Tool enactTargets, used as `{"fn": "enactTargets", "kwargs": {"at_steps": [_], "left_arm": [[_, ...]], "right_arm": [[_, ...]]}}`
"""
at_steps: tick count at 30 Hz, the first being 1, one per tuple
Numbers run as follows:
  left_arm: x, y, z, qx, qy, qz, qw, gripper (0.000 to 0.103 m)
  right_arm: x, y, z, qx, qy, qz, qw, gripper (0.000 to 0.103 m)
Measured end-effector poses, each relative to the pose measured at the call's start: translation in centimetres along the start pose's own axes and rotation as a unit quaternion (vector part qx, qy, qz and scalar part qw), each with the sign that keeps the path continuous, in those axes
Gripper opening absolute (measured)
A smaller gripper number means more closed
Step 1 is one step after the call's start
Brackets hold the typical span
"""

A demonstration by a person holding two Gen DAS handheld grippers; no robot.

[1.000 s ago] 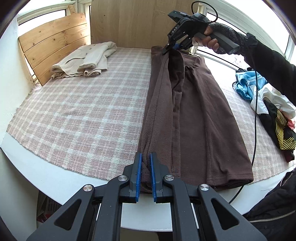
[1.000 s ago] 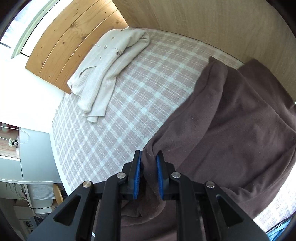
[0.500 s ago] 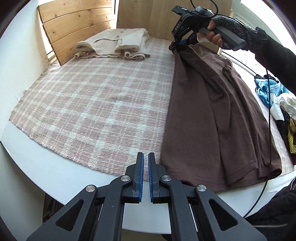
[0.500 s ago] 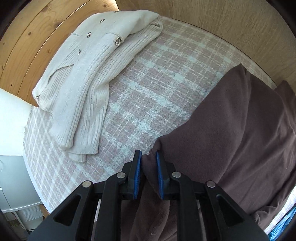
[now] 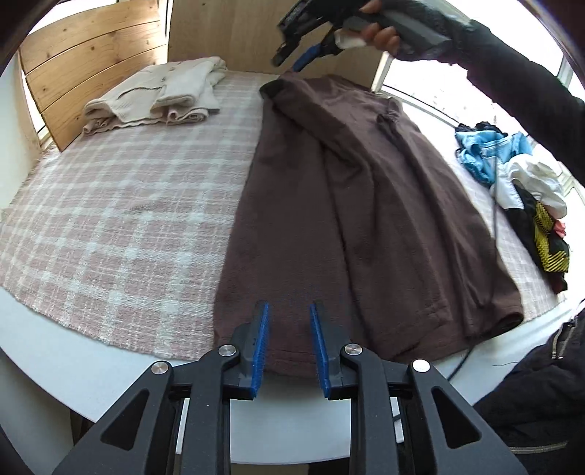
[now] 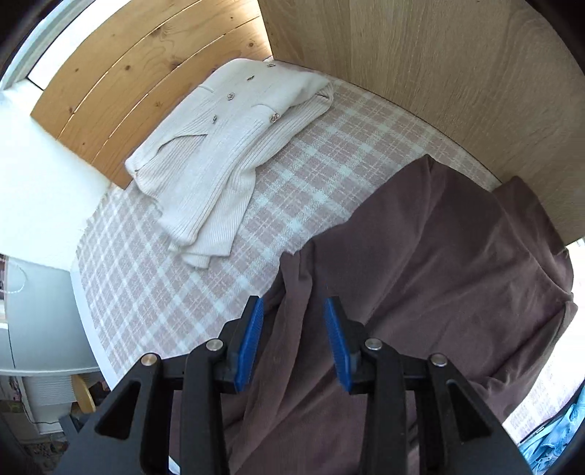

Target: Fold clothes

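- Brown garment: folded lengthwise, flat on checked cloth.
- Left gripper: jaws just opening, apart, above the near hem.
- Right gripper: jaws just opening, apart, nothing clamped.
- Cream cardigan: folded, far left.

Daylight scene, bright overall. Windows at upper right of left wrist view blown out white; same glare at upper-left corner of right wrist view. Brown garment reads dark, folds softly shaded. Strong fisheye curvature, black vignette at corners. Person's hand on right gripper motion-blurred. Plaid cloth sharp.
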State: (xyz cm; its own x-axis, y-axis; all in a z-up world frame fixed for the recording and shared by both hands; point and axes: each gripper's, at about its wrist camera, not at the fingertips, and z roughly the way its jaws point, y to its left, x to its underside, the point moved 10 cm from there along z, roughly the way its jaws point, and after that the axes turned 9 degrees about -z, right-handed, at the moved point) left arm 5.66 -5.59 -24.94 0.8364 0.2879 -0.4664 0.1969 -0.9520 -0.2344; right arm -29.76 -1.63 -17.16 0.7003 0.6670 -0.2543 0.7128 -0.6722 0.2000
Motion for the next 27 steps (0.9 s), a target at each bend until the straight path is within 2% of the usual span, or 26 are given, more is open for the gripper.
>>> {"fn": "enactTargets", "kwargs": {"at_steps": [1, 2, 4, 5, 6, 7, 9, 12, 14, 16, 17, 18, 19, 20, 22, 25, 27], "left_arm": [[0.0, 1.1, 0.4, -0.021, 0.002, -0.009, 0.9997, 0.01], [-0.1, 2.0, 0.6, -0.037, 0.003, -0.018, 0.9991, 0.008], [-0.6, 2.2, -0.7, -0.035, -0.008, -0.039, 0.9986, 0.008], [-0.9, 2.1, -1.3, -0.031, -0.015, -0.046, 0.9983, 0.011], [-1.2, 0.9, -2.1, -0.014, -0.027, -0.038, 0.9988, 0.013], [-1.3, -0.5, -2.6, 0.008, -0.031, -0.031, 0.999, 0.02], [-1.3, -3.9, -3.0, 0.054, -0.029, -0.015, 0.998, 0.026], [-0.7, -8.8, -3.1, 0.123, -0.019, 0.002, 0.9923, 0.037], [0.1, -11.0, -2.5, 0.138, -0.006, 0.013, 0.9903, 0.041], [1.0, -11.5, -1.3, 0.11, 0.009, 0.028, 0.9935, 0.041], [1.3, -11.3, -0.6, 0.094, 0.016, 0.031, 0.995, 0.039], [1.4, -10.3, -0.3, 0.075, 0.019, 0.024, 0.9967, 0.035], [1.5, -9.4, 0.0, 0.056, 0.022, 0.016, 0.9981, 0.024], [1.5, -8.3, 0.3, 0.038, 0.023, 0.004, 0.999, 0.023], [1.2, -4.9, 0.1, 0.012, 0.016, -0.052, 0.9984, 0.023], [1.4, -2.3, -1.3, 0.01, -0.002, -0.1, 0.995, 0.021], [1.6, -0.8, -2.1, 0.011, -0.012, -0.13, 0.9914, 0.021]], "right_arm": [[1.3, 0.5, -0.5, -0.007, 0.003, -0.008, 1.0, 0.035], [2.7, 1.1, -0.9, -0.014, 0.007, -0.016, 1.0, 0.035], [5.6, 2.1, -0.7, -0.026, 0.019, -0.03, 0.999, 0.035], [7.1, 2.6, -0.6, -0.032, 0.025, -0.036, 0.999, 0.035], [8.3, 3.1, -0.2, -0.036, 0.033, -0.043, 0.998, 0.035], [9.5, 3.6, 0.1, -0.039, 0.041, -0.051, 0.997, 0.035], [11.2, 4.4, 1.1, -0.037, 0.052, -0.066, 0.996, 0.035], [12.6, 5.3, 3.2, -0.034, 0.079, -0.082, 0.993, 0.035], [12.9, 6.2, 4.3, -0.052, 0.09, -0.082, 0.991, 0.035], [12.4, 7.5, 4.9, -0.079, 0.09, -0.078, 0.99, 0.035], [11.5, 8.6, 4.8, -0.113, 0.079, -0.074, 0.988, 0.035], [10.6, 9.6, 4.7, -0.146, 0.067, -0.069, 0.985, 0.035], [9.7, 10.2, 4.3, -0.175, 0.053, -0.059, 0.981, 0.036], [9.0, 10.1, 4.0, -0.181, 0.045, -0.05, 0.981, 0.036], [8.2, 8.8, 3.6, -0.143, 0.035, -0.054, 0.988, 0.036], [8.4, 6.5, 3.5, -0.089, 0.041, -0.075, 0.992, 0.036], [9.0, 6.1, 3.6, -0.095, 0.049, -0.07, 0.992, 0.036]]}}
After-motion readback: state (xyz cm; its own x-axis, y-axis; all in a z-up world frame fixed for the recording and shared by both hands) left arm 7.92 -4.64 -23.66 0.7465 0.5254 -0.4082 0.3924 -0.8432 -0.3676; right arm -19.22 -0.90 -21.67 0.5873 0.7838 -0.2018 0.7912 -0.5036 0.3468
